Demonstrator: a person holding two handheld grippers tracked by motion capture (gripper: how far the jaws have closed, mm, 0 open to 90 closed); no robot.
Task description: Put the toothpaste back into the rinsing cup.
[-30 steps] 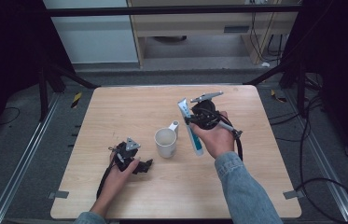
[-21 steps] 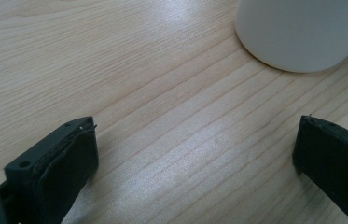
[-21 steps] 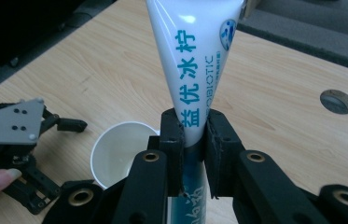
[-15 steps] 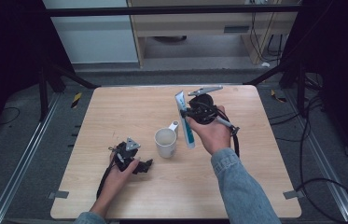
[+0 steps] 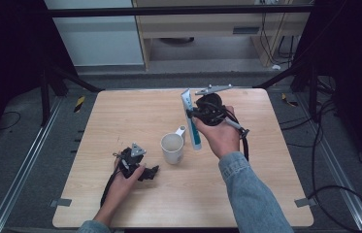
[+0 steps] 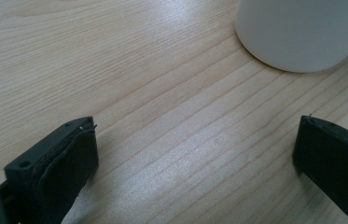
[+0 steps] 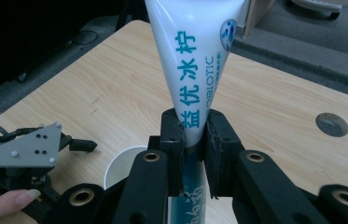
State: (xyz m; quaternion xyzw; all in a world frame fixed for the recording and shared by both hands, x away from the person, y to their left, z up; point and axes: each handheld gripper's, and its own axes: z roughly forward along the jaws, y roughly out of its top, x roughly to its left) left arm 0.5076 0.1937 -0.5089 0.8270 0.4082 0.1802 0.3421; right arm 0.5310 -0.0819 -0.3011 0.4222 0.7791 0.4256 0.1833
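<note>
A white and teal toothpaste tube (image 5: 191, 121) hangs nearly upright above the table, and my right gripper (image 5: 193, 116) is shut on its middle. In the right gripper view the tube (image 7: 195, 70) rises between the two black jaws, with my right gripper (image 7: 194, 140) clamped around it. A white mug (image 5: 172, 147) with its handle pointing away stands just left of the tube's lower end; its rim (image 7: 115, 168) shows below the jaws. My left gripper (image 5: 150, 171) rests low on the table left of the mug, open. In the left gripper view the mug's base (image 6: 302, 32) lies ahead of my left gripper (image 6: 195, 154).
The wooden table (image 5: 120, 116) has free room at the back left and along the front right. A round cable hole (image 7: 332, 124) sits in the tabletop. Black frame legs and cables surround the table on the floor.
My right gripper has carried the tube leftward and a little nearer, tilting it more upright beside the mug. The left gripper has stayed in place.
</note>
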